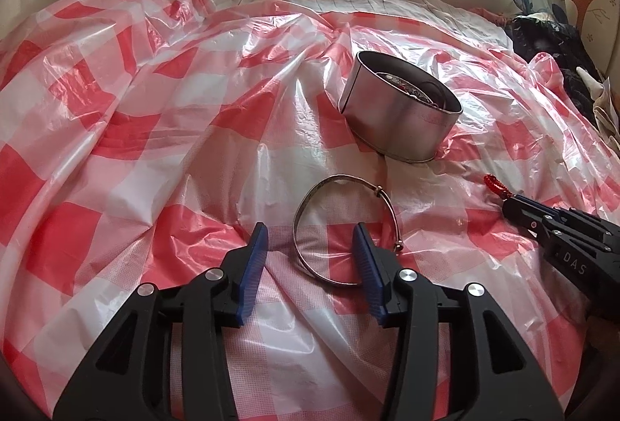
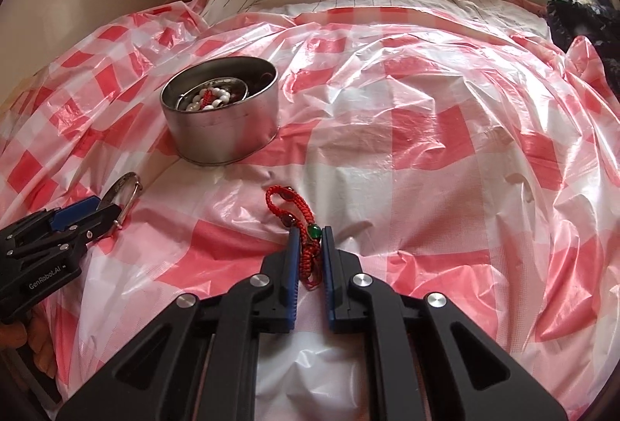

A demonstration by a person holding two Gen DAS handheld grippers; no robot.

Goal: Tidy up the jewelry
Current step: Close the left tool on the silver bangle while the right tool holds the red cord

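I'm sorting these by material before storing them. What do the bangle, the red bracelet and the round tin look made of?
Bangle: thin silvery metal, polished; it glints and holds a rigid hoop, though silver or steel cannot be told.
Red bracelet: knotted cord, matte, with a glossy green bead, possibly glass or stone.
Round tin: brushed sheet metal, dull grey sheen with a seamed rim.
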